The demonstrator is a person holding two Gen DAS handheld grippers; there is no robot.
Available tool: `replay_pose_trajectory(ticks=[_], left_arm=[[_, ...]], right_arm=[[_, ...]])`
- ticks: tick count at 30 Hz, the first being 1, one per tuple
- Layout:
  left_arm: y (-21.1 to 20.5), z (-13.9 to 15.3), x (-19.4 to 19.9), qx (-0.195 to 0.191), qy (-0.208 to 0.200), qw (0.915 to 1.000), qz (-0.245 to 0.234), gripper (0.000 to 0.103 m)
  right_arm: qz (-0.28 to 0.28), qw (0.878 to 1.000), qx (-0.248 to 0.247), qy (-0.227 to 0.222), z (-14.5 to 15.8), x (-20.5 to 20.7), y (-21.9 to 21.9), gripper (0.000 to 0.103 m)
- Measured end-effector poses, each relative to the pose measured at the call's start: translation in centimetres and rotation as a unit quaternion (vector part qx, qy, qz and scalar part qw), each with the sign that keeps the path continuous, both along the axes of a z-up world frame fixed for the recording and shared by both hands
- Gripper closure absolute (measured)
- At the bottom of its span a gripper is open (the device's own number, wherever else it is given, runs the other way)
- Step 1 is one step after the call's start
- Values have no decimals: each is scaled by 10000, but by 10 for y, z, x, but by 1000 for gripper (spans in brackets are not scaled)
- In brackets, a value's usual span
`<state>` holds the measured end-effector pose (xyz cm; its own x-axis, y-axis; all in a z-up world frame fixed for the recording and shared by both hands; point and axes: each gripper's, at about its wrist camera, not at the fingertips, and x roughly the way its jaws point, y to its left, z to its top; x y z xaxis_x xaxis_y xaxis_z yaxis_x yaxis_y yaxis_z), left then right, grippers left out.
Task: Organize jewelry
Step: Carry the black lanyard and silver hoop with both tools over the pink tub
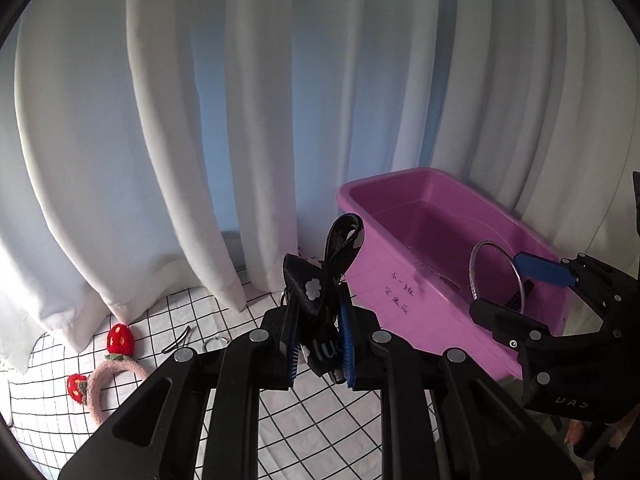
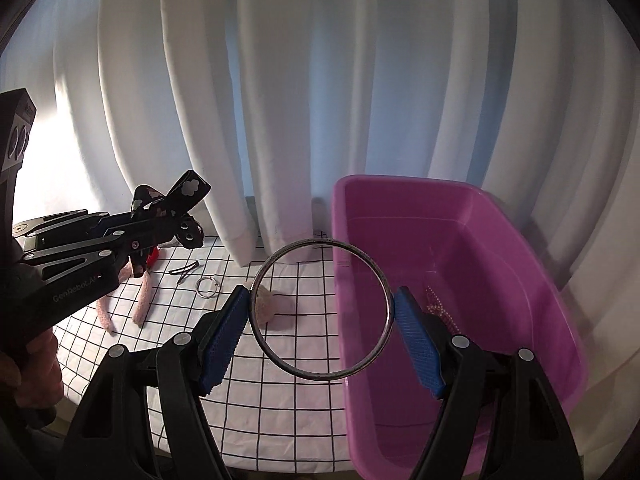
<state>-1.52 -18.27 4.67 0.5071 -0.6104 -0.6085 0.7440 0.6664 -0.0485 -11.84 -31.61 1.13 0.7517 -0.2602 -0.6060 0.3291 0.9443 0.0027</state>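
Observation:
My left gripper is shut on a black ribbon bow hair clip with white flowers, held above the checked cloth, left of the pink tub. It also shows in the right wrist view. My right gripper is shut on a silver bangle, holding it upright across the tub's left rim. The bangle also shows in the left wrist view. A pink bead chain lies inside the tub.
On the checked cloth lie a pink strawberry headband, a dark hair pin, a small silver ring and a fluffy beige piece. White curtains hang right behind.

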Motion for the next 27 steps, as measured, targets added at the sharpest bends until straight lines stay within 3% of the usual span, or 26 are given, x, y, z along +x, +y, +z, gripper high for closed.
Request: replay_pose_trajectory(ticks=[20,27], left_arm=[[-130,7,-21,18,-133,9963,-846,86],[-162,-2,-21,199,77,9950,-980,86]], right_arm=[[-966,9951,170,-78,0,-43,-102,32],[-1156,9924,397,144,-13,-43,-124,32]])
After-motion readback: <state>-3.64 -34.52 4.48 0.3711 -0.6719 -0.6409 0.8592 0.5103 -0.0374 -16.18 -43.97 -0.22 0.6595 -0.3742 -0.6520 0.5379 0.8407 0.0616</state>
